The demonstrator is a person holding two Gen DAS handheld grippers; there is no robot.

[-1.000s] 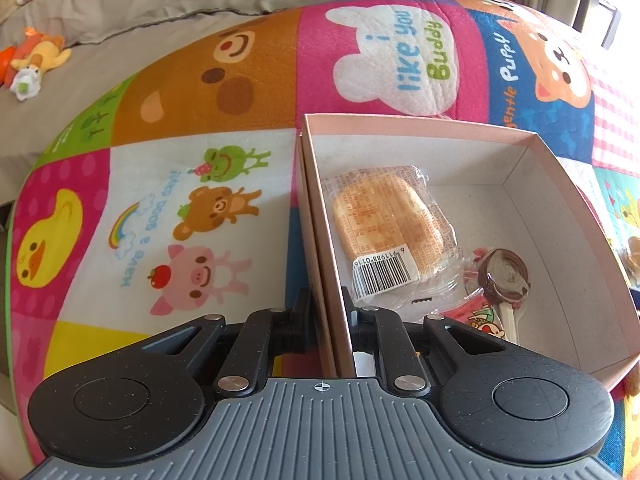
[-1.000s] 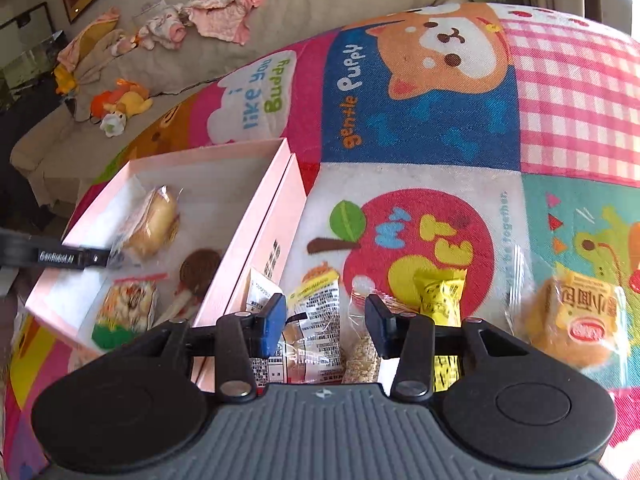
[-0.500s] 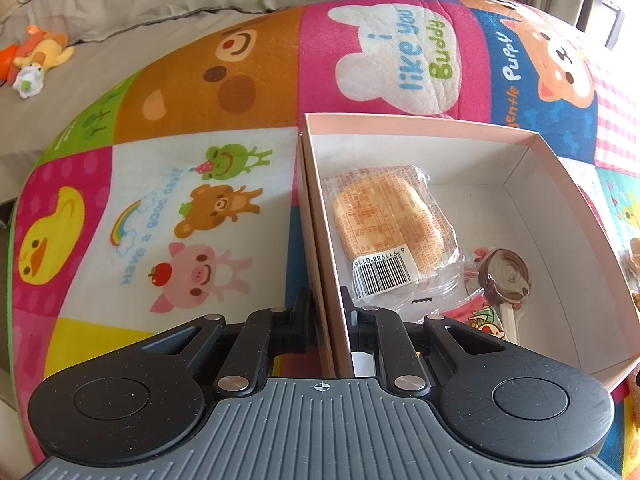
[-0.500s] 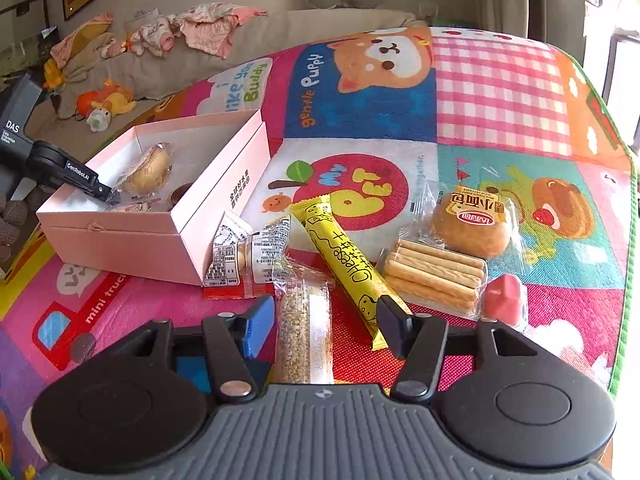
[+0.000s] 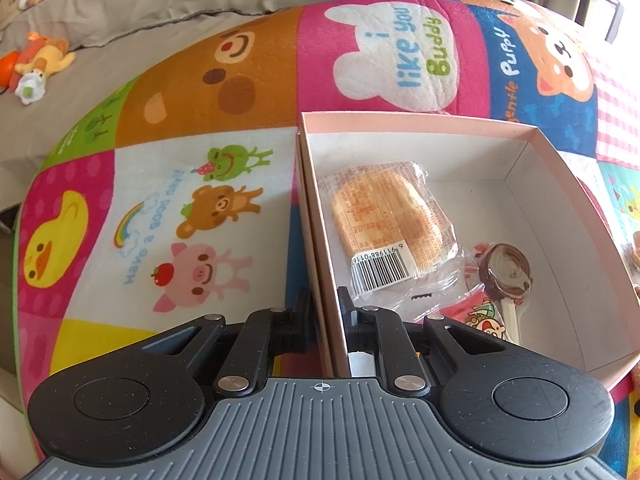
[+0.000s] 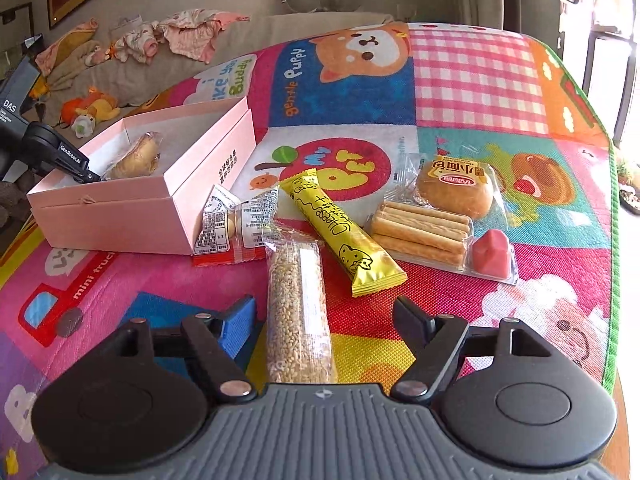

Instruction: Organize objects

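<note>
Your right gripper (image 6: pixel 324 312), jaws opening round the clear-wrapped grain bar (image 6: pixel 298 308), bottom centre: light, crushable; grab mid-length. Left gripper (image 5: pixel 325 312) clamps the pink cardboard box wall (image 5: pixel 320 240).

Pink box (image 5: pixel 520 168) is open-topped; its far half and right side are bare floor, free to enter from above. Near-left part is taken by a wrapped bun (image 5: pixel 384 220), a lollipop (image 5: pixel 506 276) and a small snack packet (image 5: pixel 480 318). Left gripper (image 5: pixel 326 312) is clamped on the box's left wall, blocking that edge. On the play mat (image 6: pixel 480 80), right gripper (image 6: pixel 324 312) jaws are opening, straddling the grain bar (image 6: pixel 298 304), pads clear of it. Yellow cheese stick (image 6: pixel 340 232) lies just right, a red-edged packet (image 6: pixel 232 228) just left against the box, biscuit tray (image 6: pixel 424 232) and bagged bun (image 6: pixel 454 192) beyond. Mat behind the snacks is open.
</note>
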